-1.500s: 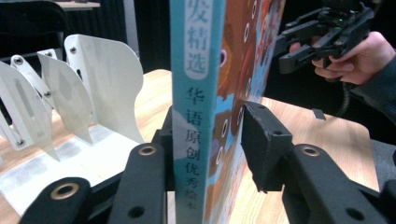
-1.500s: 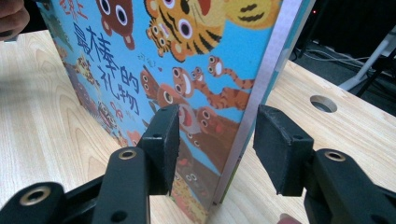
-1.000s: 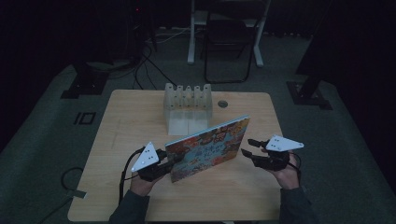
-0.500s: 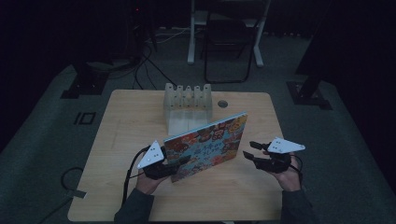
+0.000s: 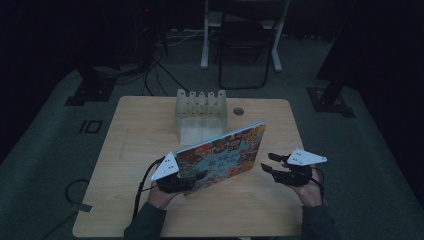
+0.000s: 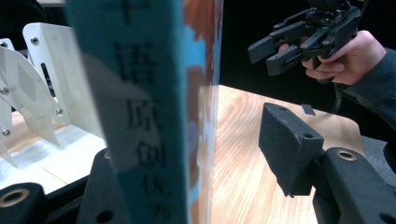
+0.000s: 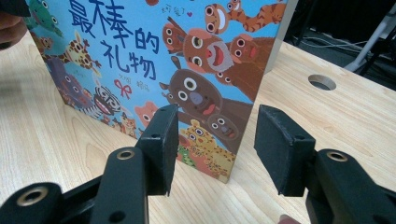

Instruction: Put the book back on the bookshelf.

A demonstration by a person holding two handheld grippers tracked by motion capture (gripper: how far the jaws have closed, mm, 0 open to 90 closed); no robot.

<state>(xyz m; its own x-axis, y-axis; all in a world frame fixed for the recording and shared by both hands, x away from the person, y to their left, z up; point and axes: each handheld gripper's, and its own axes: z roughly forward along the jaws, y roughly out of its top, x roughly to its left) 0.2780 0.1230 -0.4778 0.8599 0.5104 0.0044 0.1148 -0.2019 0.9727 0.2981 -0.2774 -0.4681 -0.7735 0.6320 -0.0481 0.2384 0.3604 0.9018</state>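
I see a thin children's picture book (image 5: 222,155) standing on its bottom edge near the middle of the wooden table (image 5: 130,130), just in front of a white slotted rack (image 5: 201,112). Its cover is bright blue and crowded with cartoon animals: monkeys, a giraffe, a zebra, a tiger. From the right gripper view, the title reads 最棒的礼物 in dark blue, with a small red bow beneath. The teal spine carries dark characters in the left gripper view, too blurred for me to read.

My left gripper (image 5: 186,181) sits at the book's near left corner; the spine stands between its jaws, but I cannot tell whether they pinch it, since the right pad looks apart from the cover. My right gripper (image 5: 270,162) is held level just right of the book, jaws spread and empty, pointing at its free edge.
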